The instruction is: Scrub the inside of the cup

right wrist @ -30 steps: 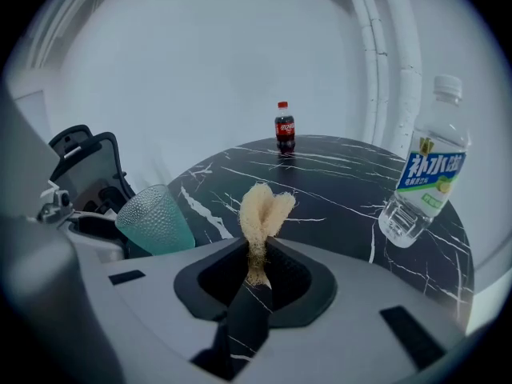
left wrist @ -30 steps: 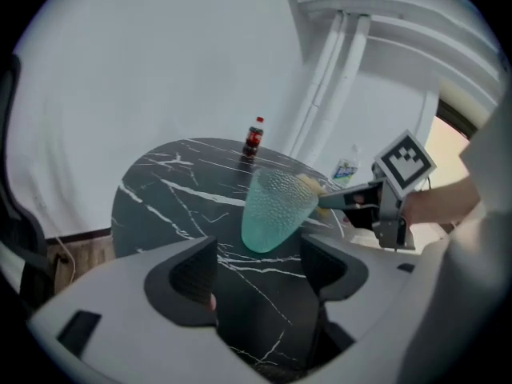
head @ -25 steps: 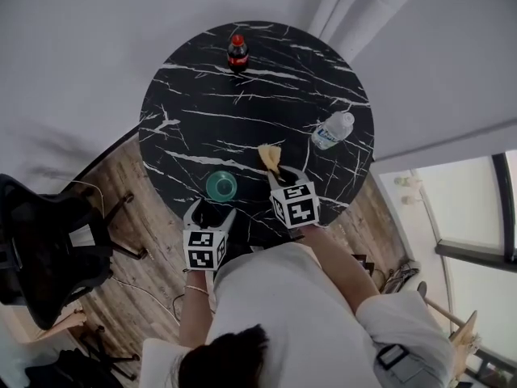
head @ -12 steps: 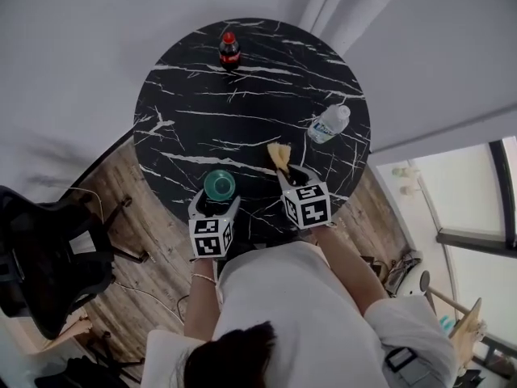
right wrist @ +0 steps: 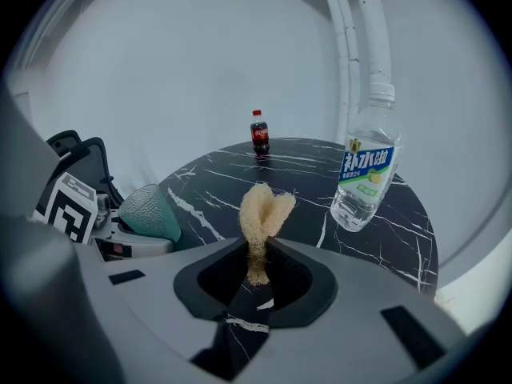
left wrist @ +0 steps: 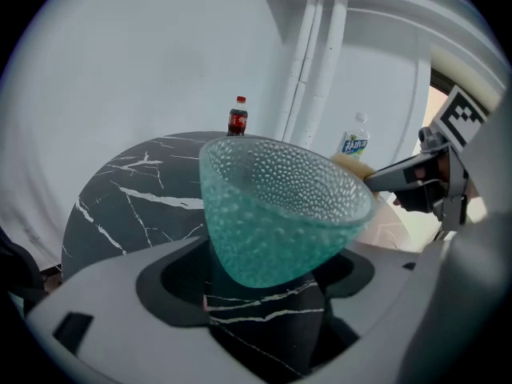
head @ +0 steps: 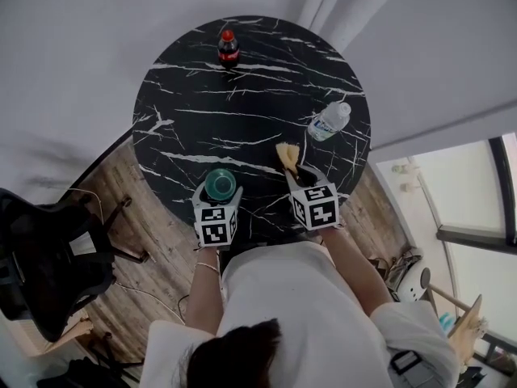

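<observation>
A teal dimpled glass cup (head: 220,184) stands near the front edge of the round black marble table (head: 242,95). My left gripper (head: 216,197) is open wide, one jaw on either side of the cup's lower part (left wrist: 272,222). The pads do not visibly press on it. To its right, my right gripper (head: 300,178) is shut on a beige fibrous scrubbing sponge (right wrist: 260,210). The sponge (head: 286,155) sticks out forward above the table, apart from the cup. In the left gripper view, the right gripper (left wrist: 416,184) shows just beyond the cup's rim.
A small cola bottle (head: 227,47) stands at the table's far edge. A clear water bottle (head: 331,120) is at the right side (right wrist: 366,174). A black chair (head: 48,257) stands on the wooden floor to the left. A white wall and pipes lie behind the table.
My left gripper has moved forward until its jaws stand round the cup, which has stayed in place. The right gripper with the sponge has drifted a little to the right.
</observation>
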Tool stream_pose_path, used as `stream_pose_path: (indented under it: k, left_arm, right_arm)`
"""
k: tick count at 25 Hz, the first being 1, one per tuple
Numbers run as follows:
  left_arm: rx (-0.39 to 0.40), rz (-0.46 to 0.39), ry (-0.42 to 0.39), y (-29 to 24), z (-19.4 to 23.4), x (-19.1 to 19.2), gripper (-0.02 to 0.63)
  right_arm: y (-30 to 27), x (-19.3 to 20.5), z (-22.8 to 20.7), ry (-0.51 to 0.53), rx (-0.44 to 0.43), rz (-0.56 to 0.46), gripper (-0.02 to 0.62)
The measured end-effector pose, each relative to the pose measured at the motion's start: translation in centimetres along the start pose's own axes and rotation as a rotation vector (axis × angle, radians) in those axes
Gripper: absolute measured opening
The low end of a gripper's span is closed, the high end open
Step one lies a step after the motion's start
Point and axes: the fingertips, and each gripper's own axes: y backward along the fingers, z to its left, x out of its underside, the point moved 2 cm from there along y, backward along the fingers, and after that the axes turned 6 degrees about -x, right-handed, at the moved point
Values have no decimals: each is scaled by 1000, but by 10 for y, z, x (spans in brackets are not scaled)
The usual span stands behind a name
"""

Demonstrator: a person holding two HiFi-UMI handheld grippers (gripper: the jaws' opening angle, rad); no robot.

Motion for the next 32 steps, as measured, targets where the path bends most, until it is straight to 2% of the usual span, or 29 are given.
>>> stream_pose_path:
  k: [9,11,16,18,22,28,32]
  left_arm:
    - [-12,9,-23,-5,0,-2,374]
    - [-28,14,-24,-5,1,-2,356]
    - [-40,16,-37,-6,2,-2,341]
    - [-40,29,-79,-5,1,-2,339]
    - [-5,32,-213,-3,-8,-10,339]
    - [43,22,-320,4,-19,-23,337]
    - [70,30,-389,8,-24,-30,337]
  right_arm:
    - [1,2,5,-2,-17,1,78]
    - [0,3,8,-12,-23,7,78]
    - [-4,0,26,24,-86,6,78]
    - [-4,1,31,39,-108,9,78]
    - [-3,-1,35,50,-134,0,78]
    - [4,-16,33,70,-160,-48,78]
    - [11,-30,35,104,-213,-82,78]
